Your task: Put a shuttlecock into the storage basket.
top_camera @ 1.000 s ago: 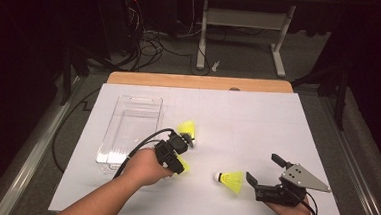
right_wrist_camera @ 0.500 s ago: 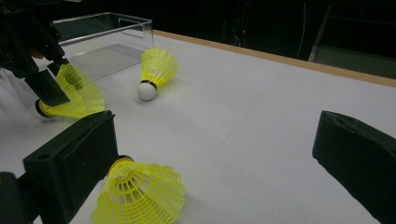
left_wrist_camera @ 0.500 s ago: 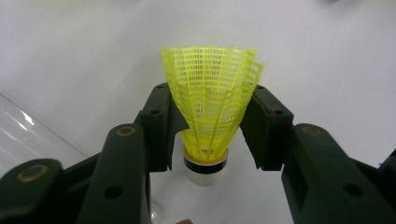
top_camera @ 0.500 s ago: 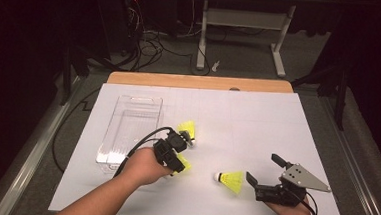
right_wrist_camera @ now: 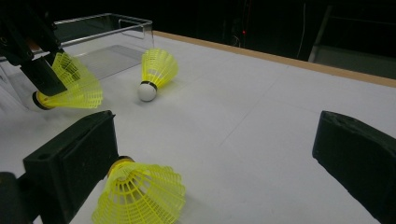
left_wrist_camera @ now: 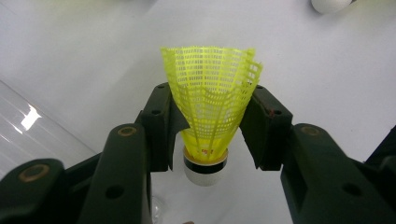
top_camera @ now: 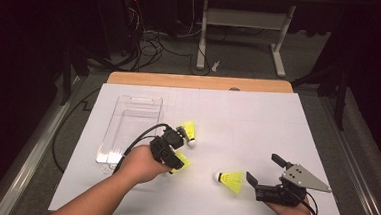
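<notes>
My left gripper (top_camera: 175, 156) is shut on a yellow shuttlecock (left_wrist_camera: 211, 102), pinching its mesh skirt just above the table; the cork faces the camera in the left gripper view. From the right gripper view this held shuttlecock (right_wrist_camera: 70, 88) hangs at the upper left. A second yellow shuttlecock (top_camera: 189, 132) lies on the white table just beyond the left gripper. A third shuttlecock (top_camera: 230, 180) lies beside the left jaw of my right gripper (top_camera: 263, 168), which stands open. In the right gripper view that shuttlecock (right_wrist_camera: 144, 193) rests against the left jaw, skirt toward the camera.
A clear plastic container (top_camera: 129, 129) stands on the table left of the left gripper, close to it. The white table sheet (top_camera: 257, 121) stretches to a wooden back edge (top_camera: 200, 82). Cables and table legs lie on the floor beyond.
</notes>
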Tool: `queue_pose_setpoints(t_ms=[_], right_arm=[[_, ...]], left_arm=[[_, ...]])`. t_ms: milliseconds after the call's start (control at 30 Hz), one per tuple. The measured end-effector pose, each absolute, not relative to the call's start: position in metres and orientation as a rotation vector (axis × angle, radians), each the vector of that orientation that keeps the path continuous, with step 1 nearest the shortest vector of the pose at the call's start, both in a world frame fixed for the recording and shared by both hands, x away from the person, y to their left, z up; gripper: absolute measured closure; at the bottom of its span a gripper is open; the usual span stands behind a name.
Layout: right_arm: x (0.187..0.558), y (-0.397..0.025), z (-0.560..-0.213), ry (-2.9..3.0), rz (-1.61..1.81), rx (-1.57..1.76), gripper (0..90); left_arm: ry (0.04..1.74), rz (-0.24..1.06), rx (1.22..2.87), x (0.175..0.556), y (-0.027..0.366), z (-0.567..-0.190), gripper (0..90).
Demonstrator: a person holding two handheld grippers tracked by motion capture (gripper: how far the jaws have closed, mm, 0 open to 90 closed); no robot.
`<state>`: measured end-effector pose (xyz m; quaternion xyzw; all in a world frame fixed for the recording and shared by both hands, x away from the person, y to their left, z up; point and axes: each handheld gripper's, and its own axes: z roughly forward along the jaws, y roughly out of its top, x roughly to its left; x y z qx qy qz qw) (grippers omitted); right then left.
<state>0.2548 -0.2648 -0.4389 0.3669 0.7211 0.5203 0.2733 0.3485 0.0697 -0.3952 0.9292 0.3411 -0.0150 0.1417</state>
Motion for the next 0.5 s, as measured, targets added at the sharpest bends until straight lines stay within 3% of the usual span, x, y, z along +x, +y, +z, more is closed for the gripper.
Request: queue_pose_setpoints(t_ms=[500], right_arm=[[0.2551,-0.2646,-0.4392,1.942,1.398,0.991,0.4]], left_arm=[[0.978,-0.075,2.644,0.3489,0.0739,-0.3876,58.6]])
